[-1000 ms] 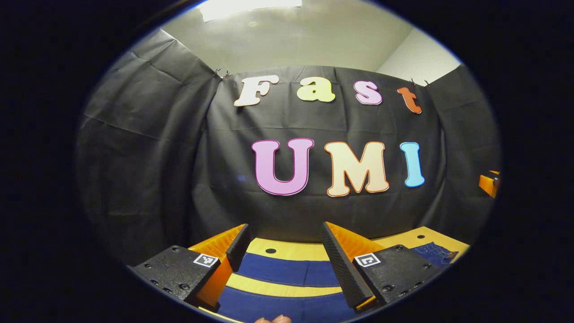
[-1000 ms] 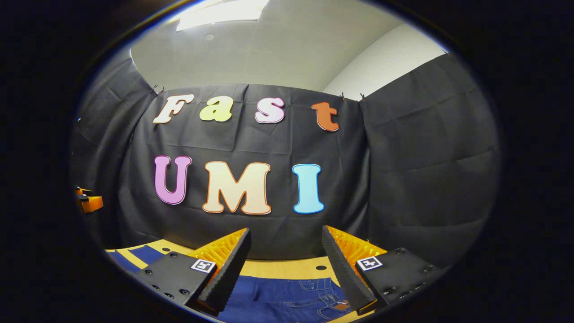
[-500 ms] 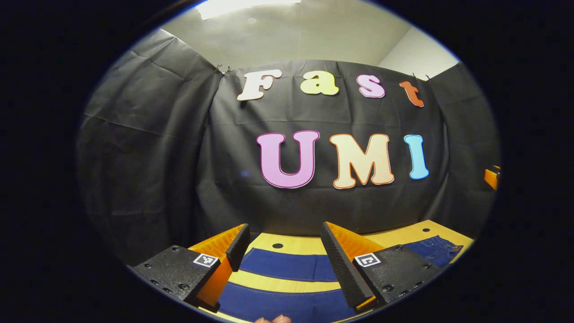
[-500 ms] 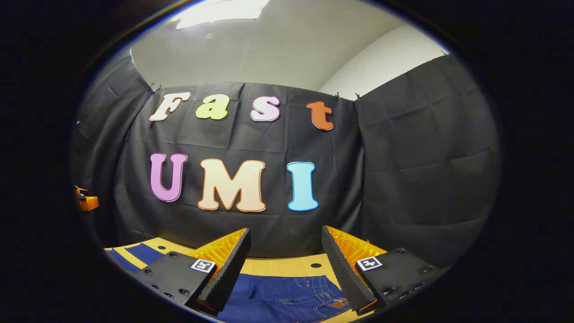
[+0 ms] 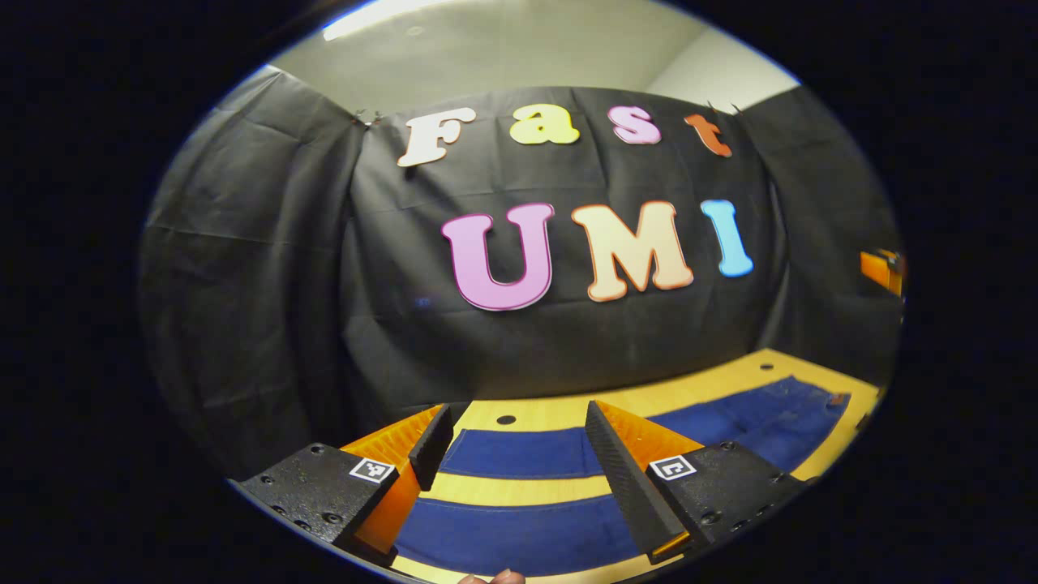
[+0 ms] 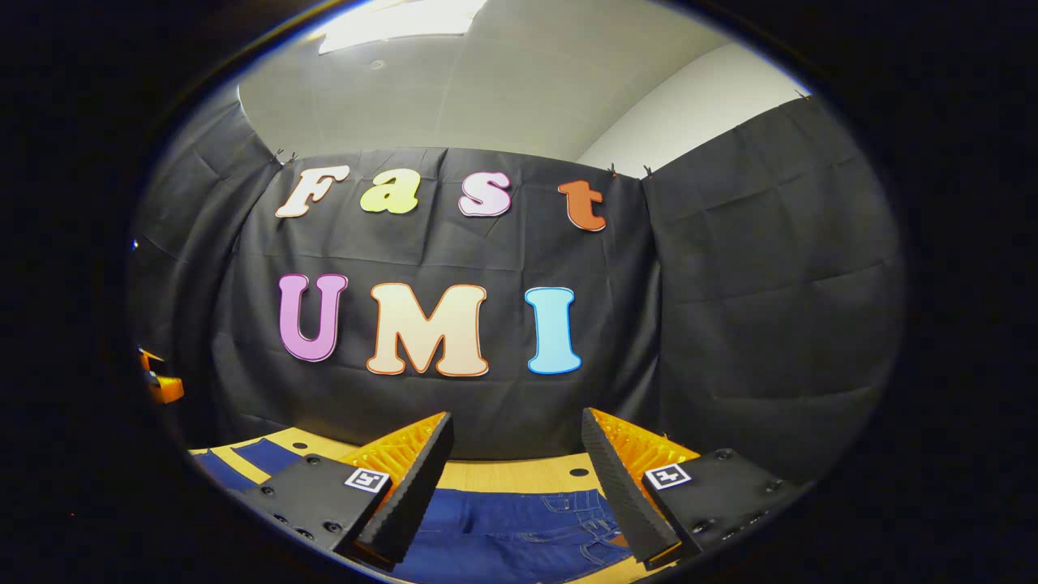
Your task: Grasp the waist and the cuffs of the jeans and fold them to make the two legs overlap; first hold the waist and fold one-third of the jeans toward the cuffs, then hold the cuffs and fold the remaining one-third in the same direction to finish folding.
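A: Left gripper (image 5: 519,454)?
B: Jaws wide, holding nothing, above the jeans (image 5: 519,531) near the cuffs; the two legs lay apart, running along the worktop (image 5: 527,488) toward its right end.
A: Right gripper (image 6: 519,462)?
B: Jaws wide too, over the waist (image 6: 568,523). Each was nearest its own end.

left gripper (image 5: 517,442) fingers apart; right gripper (image 6: 517,450) fingers apart

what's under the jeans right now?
The jeans lie flat on a wooden table, which shows as a strip between the two legs and around them. Dark round holes dot the bare wood. Whatever lies beneath the denim is covered.
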